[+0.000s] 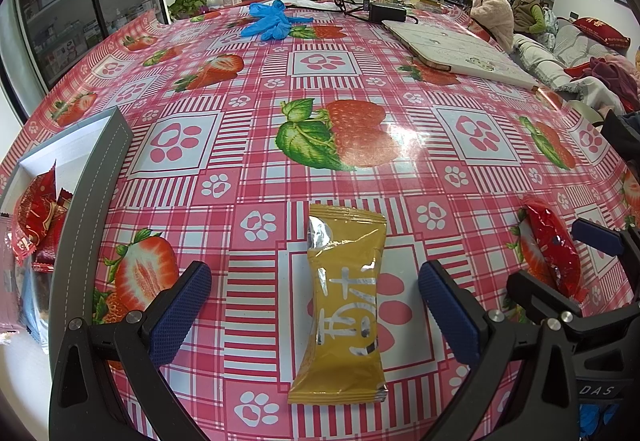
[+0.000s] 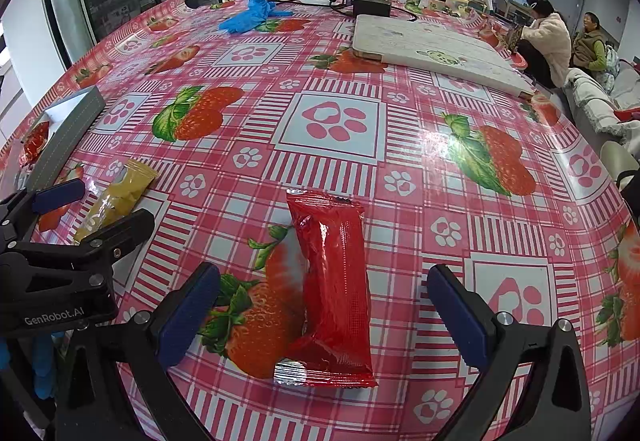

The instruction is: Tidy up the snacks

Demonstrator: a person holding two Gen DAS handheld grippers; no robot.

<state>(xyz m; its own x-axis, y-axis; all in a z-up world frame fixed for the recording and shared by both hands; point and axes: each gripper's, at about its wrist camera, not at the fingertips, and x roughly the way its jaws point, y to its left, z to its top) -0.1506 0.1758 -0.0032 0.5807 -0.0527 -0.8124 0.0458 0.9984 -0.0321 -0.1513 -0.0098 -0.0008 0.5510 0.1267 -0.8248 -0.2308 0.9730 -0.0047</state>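
My left gripper (image 1: 316, 315) and right gripper (image 2: 324, 315) are both spread wide, straddling the yellow packet (image 1: 344, 305) and the red packet (image 2: 334, 289); light, slippery foil, so I'd pinch mid-body.

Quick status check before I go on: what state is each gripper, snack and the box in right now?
Left gripper: open, straddling the yellow snack.
Right gripper: open, straddling the red snack.
Yellow snack: sealed, flat on the tablecloth, ungripped.
Red snack: sealed, flat on the tablecloth, ungripped.
Grey box: open-topped, already holding snack packets.
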